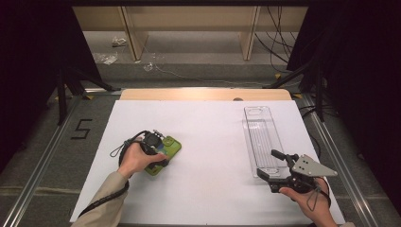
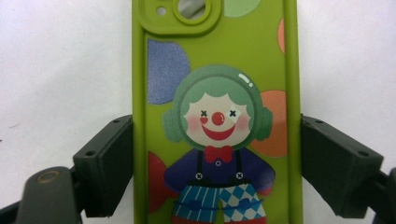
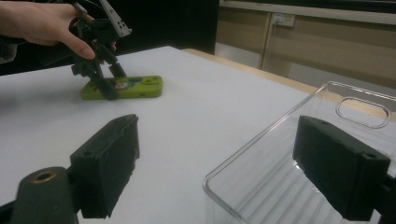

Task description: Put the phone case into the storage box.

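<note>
The green phone case (image 2: 217,116) lies flat on the white tabletop (image 1: 208,142), left of the middle. The left gripper (image 2: 217,154) has its fingers (image 2: 109,163) wide, one on each long side of it. Squeeze evenly on both sides. Its camera hole end points away from the person, a bit to the right. The right gripper (image 1: 276,166) waits with fingers wide, one over the near end of the clear tray (image 1: 262,137).

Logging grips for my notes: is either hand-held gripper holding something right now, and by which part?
Left hand-held gripper straddles the green clown-print phone case across its long edges; grip uncertain. Right hand-held gripper holds nothing.
</note>
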A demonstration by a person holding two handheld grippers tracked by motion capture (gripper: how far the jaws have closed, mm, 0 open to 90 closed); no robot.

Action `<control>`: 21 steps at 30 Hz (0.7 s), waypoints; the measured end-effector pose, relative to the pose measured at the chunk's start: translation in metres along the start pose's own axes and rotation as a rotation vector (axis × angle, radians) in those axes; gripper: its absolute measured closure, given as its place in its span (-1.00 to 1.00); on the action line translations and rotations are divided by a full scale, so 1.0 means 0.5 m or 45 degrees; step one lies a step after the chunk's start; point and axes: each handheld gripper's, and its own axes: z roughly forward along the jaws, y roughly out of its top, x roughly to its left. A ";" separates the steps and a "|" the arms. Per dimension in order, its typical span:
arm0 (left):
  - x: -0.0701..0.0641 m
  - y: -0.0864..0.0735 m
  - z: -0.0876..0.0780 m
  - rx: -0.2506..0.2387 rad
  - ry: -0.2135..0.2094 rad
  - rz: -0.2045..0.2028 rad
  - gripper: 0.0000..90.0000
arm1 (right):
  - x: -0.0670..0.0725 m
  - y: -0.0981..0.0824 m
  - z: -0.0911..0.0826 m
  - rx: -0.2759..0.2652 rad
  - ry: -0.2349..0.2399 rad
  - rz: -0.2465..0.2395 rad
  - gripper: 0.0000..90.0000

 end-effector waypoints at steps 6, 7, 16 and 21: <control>-0.005 0.001 -0.010 -0.030 0.000 0.001 -0.64 | 0.001 0.002 -0.001 -0.003 0.001 0.003 -0.65; -0.006 0.001 -0.012 -0.042 0.001 -0.001 -0.64 | 0.001 0.002 -0.001 -0.004 0.000 0.002 -0.65; -0.021 0.003 -0.039 -0.141 0.002 0.002 -0.64 | 0.002 0.004 0.000 -0.011 0.002 0.003 -0.65; -0.031 0.005 -0.053 -0.189 0.003 0.010 -0.64 | 0.003 0.006 0.001 -0.014 0.004 0.005 -0.65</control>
